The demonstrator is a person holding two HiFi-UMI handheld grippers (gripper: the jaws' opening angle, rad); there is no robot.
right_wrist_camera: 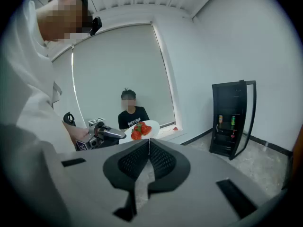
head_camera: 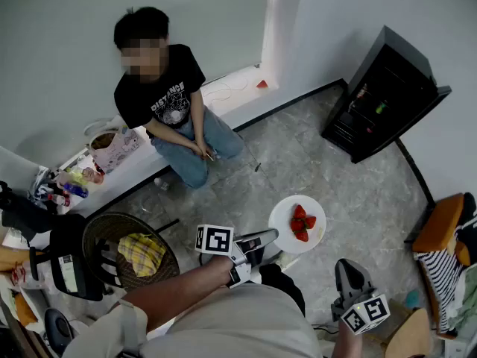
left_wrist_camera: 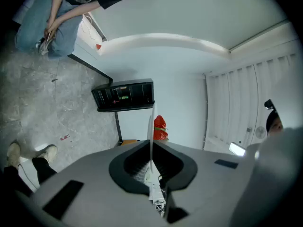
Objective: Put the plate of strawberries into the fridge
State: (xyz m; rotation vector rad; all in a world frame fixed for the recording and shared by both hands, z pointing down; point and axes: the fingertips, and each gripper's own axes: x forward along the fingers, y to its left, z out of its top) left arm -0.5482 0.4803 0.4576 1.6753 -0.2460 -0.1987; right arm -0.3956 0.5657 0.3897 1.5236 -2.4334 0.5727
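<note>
A white plate [head_camera: 282,216] carrying strawberries [head_camera: 302,222] hangs above the grey floor. My left gripper [head_camera: 273,236] is shut on its near rim. In the left gripper view the plate [left_wrist_camera: 151,122] shows edge-on, clamped between the jaws, with the strawberries [left_wrist_camera: 160,128] just beyond them. My right gripper [head_camera: 345,267] is low at the right, shut and empty. Its own view shows the pads [right_wrist_camera: 149,148] meeting, with the plate [right_wrist_camera: 151,124] and my left gripper [right_wrist_camera: 106,135] ahead. The black fridge [head_camera: 384,95] stands at the far right with its door open; drinks show on its shelves [right_wrist_camera: 227,121].
A person [head_camera: 168,103] sits on a low ledge by the wall, straight ahead. A dark round basket with a yellow cloth [head_camera: 141,252] lies at my left. An orange seat [head_camera: 440,226] and striped fabric stand at the right edge. Clutter lines the ledge [head_camera: 82,174].
</note>
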